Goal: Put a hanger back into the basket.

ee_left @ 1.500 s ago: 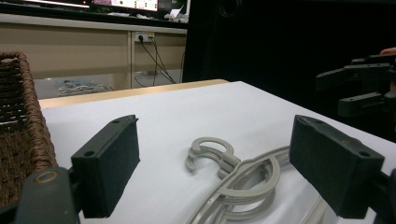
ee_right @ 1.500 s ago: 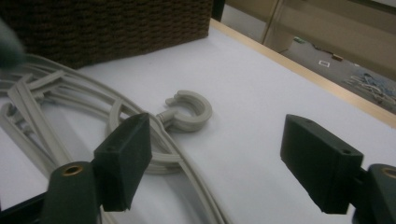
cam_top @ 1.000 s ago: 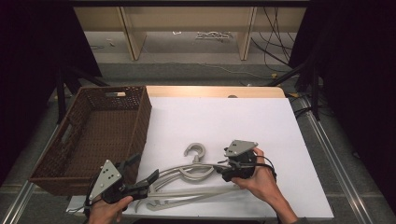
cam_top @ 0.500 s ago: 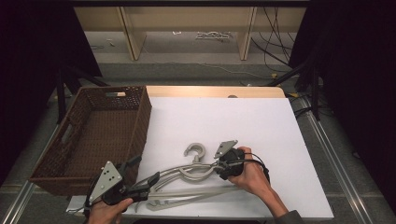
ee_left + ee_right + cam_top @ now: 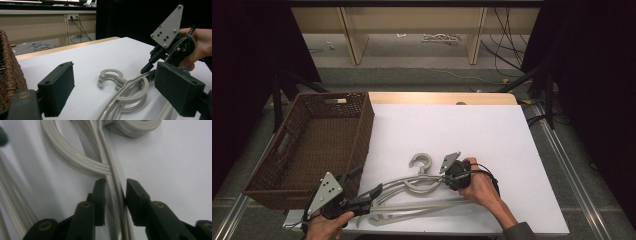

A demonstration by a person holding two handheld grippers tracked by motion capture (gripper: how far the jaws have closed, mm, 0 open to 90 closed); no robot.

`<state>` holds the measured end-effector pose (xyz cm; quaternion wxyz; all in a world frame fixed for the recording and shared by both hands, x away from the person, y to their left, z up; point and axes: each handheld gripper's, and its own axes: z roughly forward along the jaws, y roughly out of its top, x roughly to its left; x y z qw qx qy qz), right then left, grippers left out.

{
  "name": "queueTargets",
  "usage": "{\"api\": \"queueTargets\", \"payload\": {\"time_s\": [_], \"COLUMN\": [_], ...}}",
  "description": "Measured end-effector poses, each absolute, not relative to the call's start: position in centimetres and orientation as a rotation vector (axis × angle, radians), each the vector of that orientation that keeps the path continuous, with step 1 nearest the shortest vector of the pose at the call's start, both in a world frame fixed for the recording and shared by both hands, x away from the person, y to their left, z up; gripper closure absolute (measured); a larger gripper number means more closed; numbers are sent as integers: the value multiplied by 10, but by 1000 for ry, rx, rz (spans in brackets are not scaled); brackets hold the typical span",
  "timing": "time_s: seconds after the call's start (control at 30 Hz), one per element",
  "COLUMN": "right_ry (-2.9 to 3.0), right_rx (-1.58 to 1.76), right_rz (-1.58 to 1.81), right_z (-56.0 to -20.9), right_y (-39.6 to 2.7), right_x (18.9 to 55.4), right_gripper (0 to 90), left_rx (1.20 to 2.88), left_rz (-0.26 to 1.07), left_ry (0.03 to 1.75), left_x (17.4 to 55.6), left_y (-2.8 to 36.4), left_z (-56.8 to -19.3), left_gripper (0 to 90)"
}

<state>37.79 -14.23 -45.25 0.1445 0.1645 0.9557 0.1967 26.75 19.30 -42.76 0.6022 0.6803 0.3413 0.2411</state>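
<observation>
Two or more grey plastic hangers [image 5: 412, 192] are stacked flat on the white desk [image 5: 492, 135], near its front edge, with their hooks [image 5: 421, 162] pointing away from the person. Because they lie nested and overlapping, one arm of the stack has to be pinched before anything can be lifted or parted, and this is judged to be the step in hand.

The right gripper [image 5: 443, 179] is lowered onto the stack just beside the hooks, where the arms converge and are thin enough to be taken. In the right gripper view its jaws are seen straddling a narrow hanger arm [image 5: 115, 195]; they have just been closing on it, and the pads [image 5: 100, 192] now lie against its sides with hardly any gap left (whether a firm squeeze is already applied cannot be told for certain).

The left gripper [image 5: 371, 194] is held low at the other end of the stack, close to the front left of the desk. Its jaws stand wide apart in the left gripper view, the pads [image 5: 58, 87] well clear of each other, and nothing is pressed between them; the hangers run up between and beyond them. It is probably placed there to steady or take the far arm.

A brown wicker basket [image 5: 287, 150] sits at the left of the desk, partly over its edge. Its inside is bare, so it is likely meant to receive the hangers.
</observation>
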Motion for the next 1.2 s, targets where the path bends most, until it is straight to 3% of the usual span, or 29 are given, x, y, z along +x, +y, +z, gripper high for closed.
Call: {"api": "queueTargets", "payload": {"time_s": [0.37, 1.2], "right_ry": [2765, 2708], "right_rx": [277, 176], "right_rz": [535, 479], "right_z": [-450, -429], "right_y": [-147, -144], "right_x": [376, 366], "right_gripper": [807, 819], "left_rx": [1582, 1587], "left_rz": [562, 549], "left_ry": [788, 780], "left_x": [267, 270], "left_y": [192, 190], "left_z": [-428, -428], "left_gripper": [158, 157]}}
